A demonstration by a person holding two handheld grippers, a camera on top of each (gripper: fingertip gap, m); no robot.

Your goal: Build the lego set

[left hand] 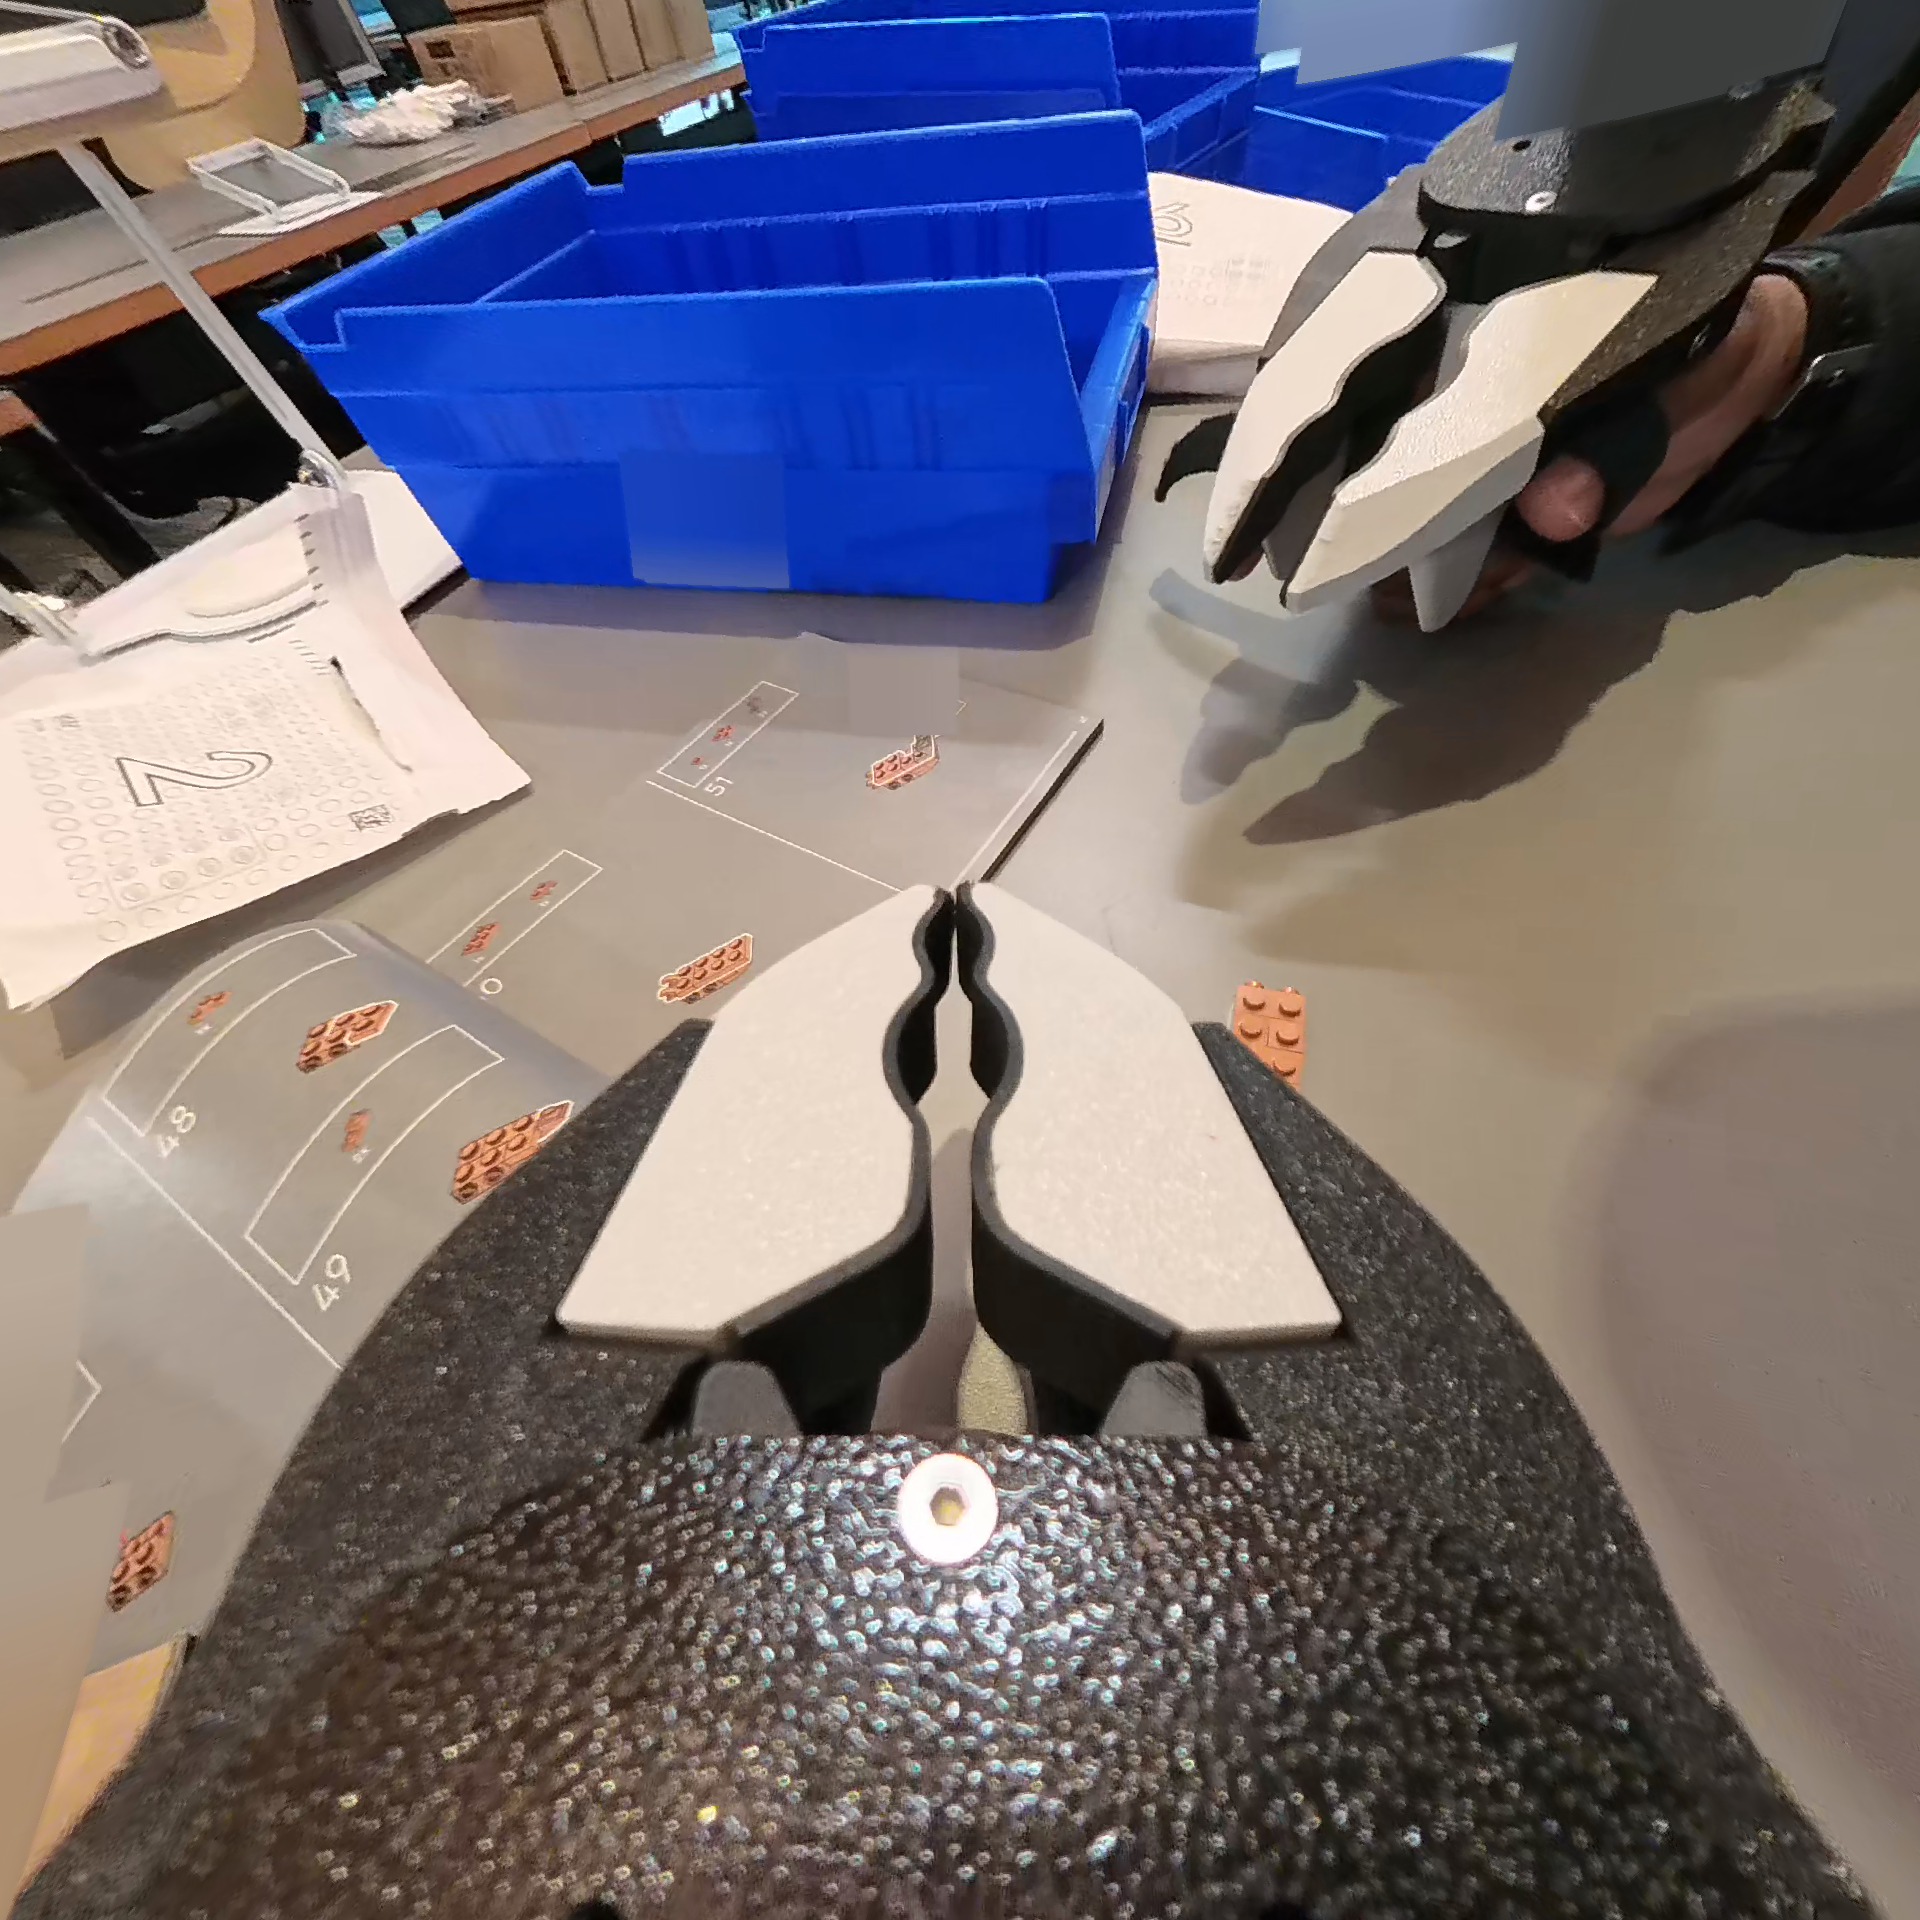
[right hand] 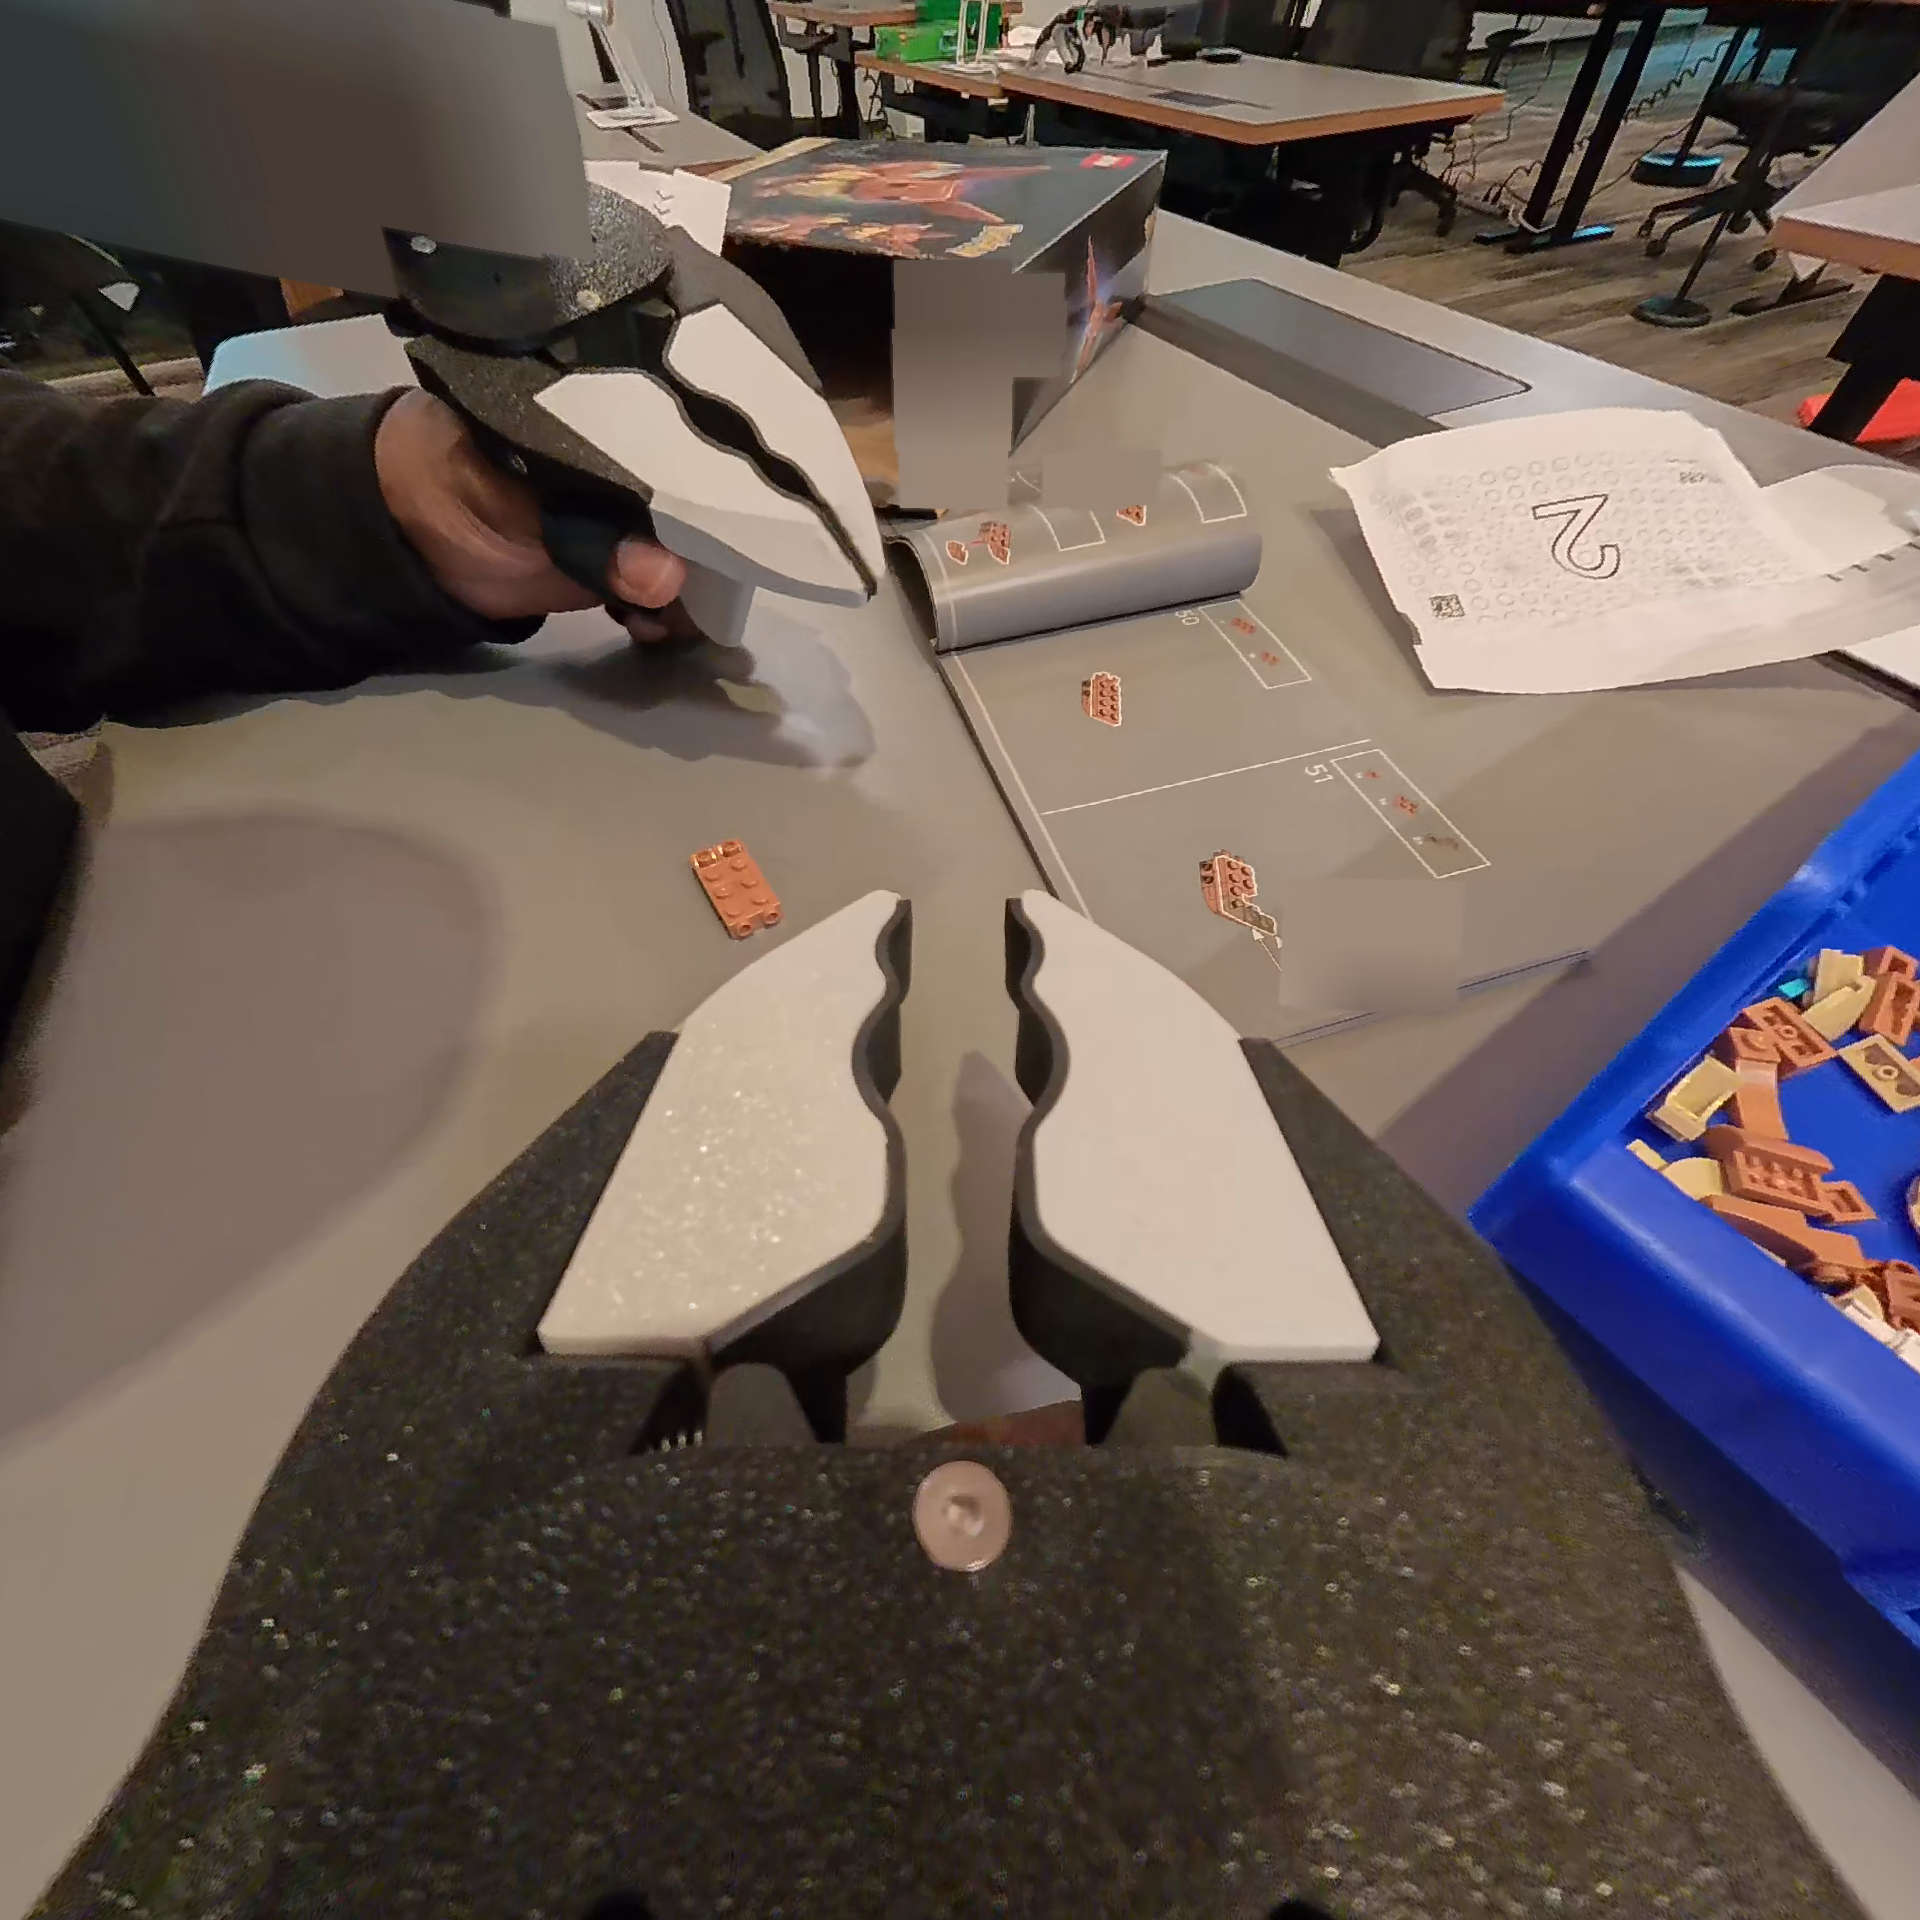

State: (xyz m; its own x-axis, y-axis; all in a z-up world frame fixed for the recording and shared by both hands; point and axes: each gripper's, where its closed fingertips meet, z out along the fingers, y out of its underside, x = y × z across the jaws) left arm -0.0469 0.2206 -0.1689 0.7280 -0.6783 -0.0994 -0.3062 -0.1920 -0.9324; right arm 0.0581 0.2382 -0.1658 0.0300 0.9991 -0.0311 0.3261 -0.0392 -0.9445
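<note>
Two grippers are seen: the left gripper [left hand: 954, 904] and the right gripper [right hand: 956, 920]. One brown plate [right hand: 736, 888] is counted on the table [right hand: 416, 987]. One open booklet [right hand: 1195, 790], one printed sheet [right hand: 1558, 551], one box [right hand: 966, 197] and, at 3 o'clock, one blue bin [right hand: 1621, 1309] of many small bricks are counted.
</note>
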